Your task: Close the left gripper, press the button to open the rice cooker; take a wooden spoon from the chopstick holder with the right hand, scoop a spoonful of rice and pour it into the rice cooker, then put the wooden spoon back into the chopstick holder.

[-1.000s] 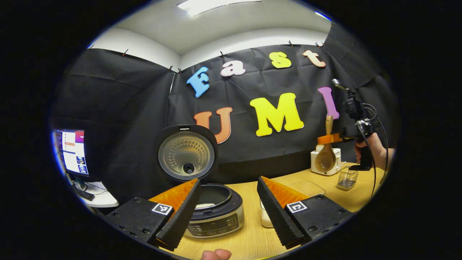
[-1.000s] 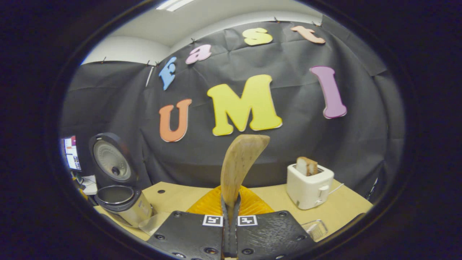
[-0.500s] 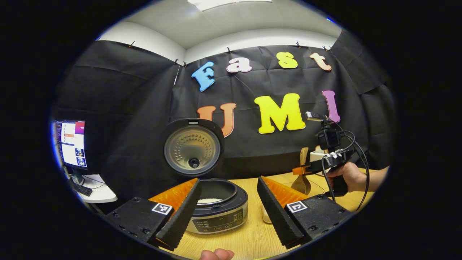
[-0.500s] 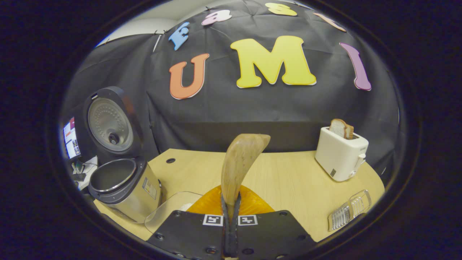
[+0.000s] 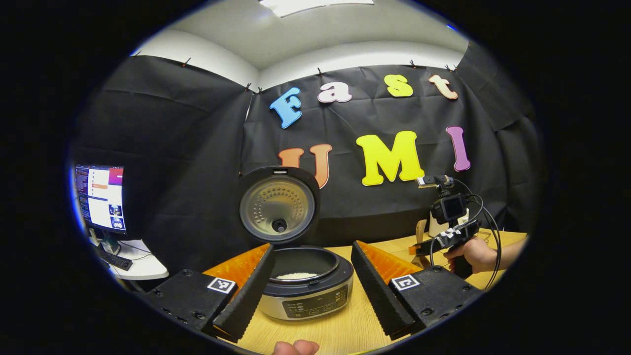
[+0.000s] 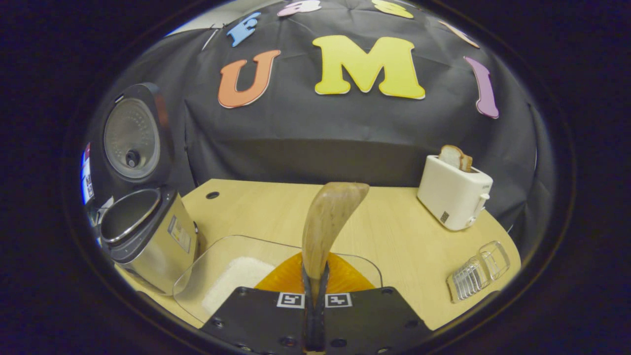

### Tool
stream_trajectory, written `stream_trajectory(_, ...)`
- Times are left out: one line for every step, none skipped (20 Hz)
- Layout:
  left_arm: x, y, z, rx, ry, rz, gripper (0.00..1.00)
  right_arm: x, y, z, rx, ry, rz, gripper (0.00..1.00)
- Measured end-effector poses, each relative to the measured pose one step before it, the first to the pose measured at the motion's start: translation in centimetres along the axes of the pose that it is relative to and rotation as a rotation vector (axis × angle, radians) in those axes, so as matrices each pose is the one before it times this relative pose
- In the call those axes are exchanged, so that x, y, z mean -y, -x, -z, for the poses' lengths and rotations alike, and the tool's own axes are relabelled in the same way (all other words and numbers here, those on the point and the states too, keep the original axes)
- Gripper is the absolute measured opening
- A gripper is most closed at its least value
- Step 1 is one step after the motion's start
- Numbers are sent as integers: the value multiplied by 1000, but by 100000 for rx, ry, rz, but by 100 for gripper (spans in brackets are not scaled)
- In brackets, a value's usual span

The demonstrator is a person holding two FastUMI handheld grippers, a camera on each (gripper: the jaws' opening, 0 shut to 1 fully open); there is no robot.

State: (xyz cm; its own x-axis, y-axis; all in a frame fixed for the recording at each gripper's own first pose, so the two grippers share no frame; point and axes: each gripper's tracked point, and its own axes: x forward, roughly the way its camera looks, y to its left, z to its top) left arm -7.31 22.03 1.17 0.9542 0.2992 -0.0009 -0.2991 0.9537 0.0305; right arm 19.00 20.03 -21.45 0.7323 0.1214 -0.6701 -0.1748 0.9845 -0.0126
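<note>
Right gripper view, table (image 6: 394, 236): pale wood, carrying everything below.
Cooker (image 6: 143, 236): at the left edge, lid (image 6: 130, 138) standing fully up, so the button step looks finished; in the left gripper view the pot (image 5: 305, 276) holds a little white rice.
Toaster (image 6: 456, 195): far right, well apart from the work, bread poking out of the top.
Tray (image 6: 231, 276): clear, just beside the cooker, directly under the spoon, with a heap of rice (image 6: 236, 281) toward its left.
Holder (image 6: 478, 271): wire basket lying near the right edge, waiting for the spoon's return.
Spoon (image 6: 328, 222): wooden, bowl pointing forward above the tray, no rice on it that I can see.
Right gripper (image 6: 315, 296): jaws clamped together on the spoon's handle.
Left gripper (image 5: 305, 291): jaws wide apart, idle in front of the cooker.
Step in hand: scooping. Probably best to tip the bowl down into the heap on the left, push forward, level out before lifting, then carry slowly over the cooker rim.
</note>
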Motion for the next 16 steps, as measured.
stream_trajectory(-202, -15, -27, -4, 1479, -131, 99, -150, -75, 131, -79, -463, 452, 0)
stream_trajectory(73, 43, 75, -302, 1579, 732, 99, -288, -41, 104, -329, -1560, -90, 0)
stream_trajectory(96, 1, 35, -319, 1005, 635, 99, -443, 10, 239, -598, -1623, -766, 0)
stream_trajectory(-57, 57, 52, -287, 139, 149, 99, -517, -70, 177, -836, -1752, -1475, 0)
stream_trajectory(-178, 2, -34, -267, -48, -73, 99, -652, 85, 215, -627, -2467, -1986, 0)
stream_trajectory(-200, 54, 16, -137, 301, -425, 99, -448, 90, 34, -176, -1682, -750, 0)
stream_trajectory(-336, 42, 17, 78, 792, -692, 99, -224, 123, -27, 379, -855, -248, 0)
stream_trajectory(-220, 6, -48, 249, 1475, -571, 99, -395, 11, -36, 529, -661, -402, 0)
stream_trajectory(2, 9, -83, 43, 1944, 118, 99, -535, 95, 70, 321, -835, -1003, 0)
stream_trajectory(163, -27, 55, -317, 1505, 701, 99, -558, 19, 23, 213, -1137, -1191, 0)
stream_trajectory(105, -9, 26, -199, 519, 282, 99, -521, 59, 128, -18, -1096, -1112, 0)
stream_trajectory(-189, -32, -8, 5, -293, -527, 99, -462, 24, -32, 84, -798, -870, 0)
stream_trajectory(-450, 23, 98, -364, -387, -832, 99, -349, 14, 7, 198, -761, -621, 0)
stream_trajectory(-145, 61, 89, -472, -269, -393, 99, -394, 52, -17, 288, -1106, -985, 0)
stream_trajectory(-49, 0, 123, -320, -156, -55, 95, -432, -59, 102, 85, -1829, -1361, 0)
stream_trajectory(3, 81, -62, -2, -147, -24, 99, -342, 43, -35, -64, -1903, -1197, 0)
